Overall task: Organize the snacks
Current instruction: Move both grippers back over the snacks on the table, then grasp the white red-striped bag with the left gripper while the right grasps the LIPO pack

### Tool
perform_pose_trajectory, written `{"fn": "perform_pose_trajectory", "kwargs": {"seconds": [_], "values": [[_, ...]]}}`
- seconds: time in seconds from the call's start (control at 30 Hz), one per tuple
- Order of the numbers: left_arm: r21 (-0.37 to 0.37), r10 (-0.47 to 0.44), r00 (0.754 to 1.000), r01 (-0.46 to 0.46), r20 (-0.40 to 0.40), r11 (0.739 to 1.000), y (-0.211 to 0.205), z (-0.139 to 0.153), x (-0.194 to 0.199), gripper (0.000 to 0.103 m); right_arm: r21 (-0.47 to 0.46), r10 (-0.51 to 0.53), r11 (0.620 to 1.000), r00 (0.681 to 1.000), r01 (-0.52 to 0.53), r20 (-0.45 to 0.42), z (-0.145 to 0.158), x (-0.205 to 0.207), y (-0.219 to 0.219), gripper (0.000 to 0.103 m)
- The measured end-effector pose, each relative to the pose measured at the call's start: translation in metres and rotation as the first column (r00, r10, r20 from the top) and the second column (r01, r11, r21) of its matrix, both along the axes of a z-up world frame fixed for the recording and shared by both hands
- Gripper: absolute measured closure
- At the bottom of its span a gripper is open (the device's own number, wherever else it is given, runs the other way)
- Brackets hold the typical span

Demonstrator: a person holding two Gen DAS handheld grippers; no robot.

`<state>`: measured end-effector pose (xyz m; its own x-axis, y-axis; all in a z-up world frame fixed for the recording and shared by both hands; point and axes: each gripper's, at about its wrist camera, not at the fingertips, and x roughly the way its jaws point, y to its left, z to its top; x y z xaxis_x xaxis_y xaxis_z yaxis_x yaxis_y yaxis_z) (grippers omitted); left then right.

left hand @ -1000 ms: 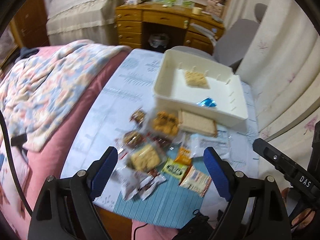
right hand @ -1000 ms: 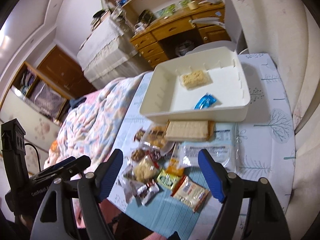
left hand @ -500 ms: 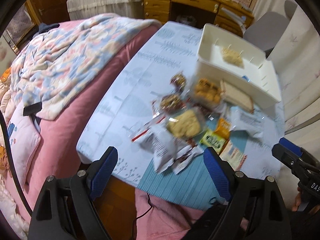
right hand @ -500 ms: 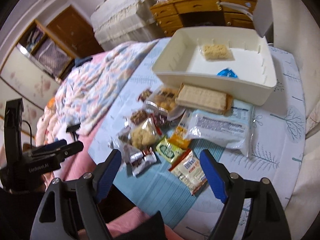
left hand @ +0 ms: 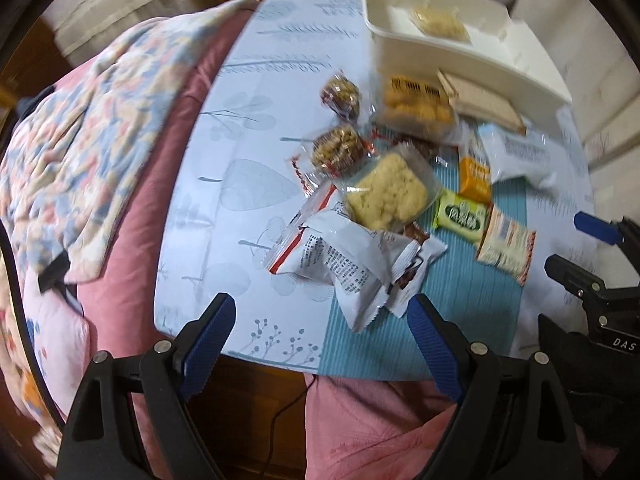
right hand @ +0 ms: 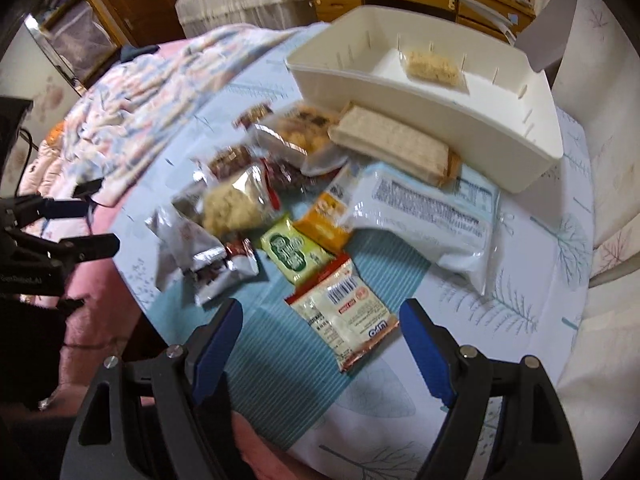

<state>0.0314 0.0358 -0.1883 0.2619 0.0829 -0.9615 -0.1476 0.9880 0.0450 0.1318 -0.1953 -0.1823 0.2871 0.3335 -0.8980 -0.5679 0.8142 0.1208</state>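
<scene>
**A:** What does the left wrist view show?

**B:** The left gripper (left hand: 320, 332) hangs over the near edge of the tabletop (left hand: 248, 152), its jaws spread wide and holding nothing. Just beyond it lies a heap of snacks: a white packet (left hand: 340, 260) nearest, a pale rice cake (left hand: 386, 194) in clear wrap behind it, two round nut clusters (left hand: 338, 120) towards the left edge, and a green packet (left hand: 460, 216) on the blue mat (left hand: 400, 344). The white bin (left hand: 440, 60) sits at the far right corner with one crumbly bar (left hand: 438, 22) inside.

**A:** And the right wrist view?

**B:** The right gripper (right hand: 320, 340) is also spread open and empty, over the near edge. A beige packet with a barcode (right hand: 346, 314) lies just ahead, between its fingers. Behind come the green packet (right hand: 294, 254), an orange one (right hand: 326, 220) and a large pale-blue bag (right hand: 424, 216). A wafer block (right hand: 394, 142) rests against the bin's (right hand: 420, 108) front wall.

**A:** How far along is the sorting?

**B:** Barely begun, I judge. Only the bar (right hand: 434, 66) shows in the bin, though part of its floor is hidden; nearly every snack is left outside.
</scene>
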Motion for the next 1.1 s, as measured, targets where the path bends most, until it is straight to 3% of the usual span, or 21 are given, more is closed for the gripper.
{"fn": "perform_pose_trajectory", "kwargs": {"seconds": [0.33,0.63,0.83,1.1], "values": [[-0.056,-0.192,0.970,0.185,-0.150,0.981,0.012,-0.039,0.039,0.016,-0.148,-0.104,0.984,0.994,0.096,-0.045,-0.041,0.001,0.023,0.022],[-0.162,-0.258,0.938,0.225,-0.229,0.961,0.021,-0.073,0.070,0.016,-0.278,-0.209,0.943,0.976,0.185,-0.059,-0.078,0.003,0.030,0.022],[-0.215,-0.294,0.922,0.243,-0.254,0.946,0.021,-0.086,0.085,0.014,-0.270,-0.278,0.928,0.959,0.255,-0.051,-0.089,0.006,0.029,0.021],[-0.268,-0.278,0.919,0.204,-0.278,0.942,0.026,-0.099,0.102,0.012,-0.199,-0.361,0.918,0.930,0.343,-0.063,-0.095,0.021,0.024,0.019]]}}
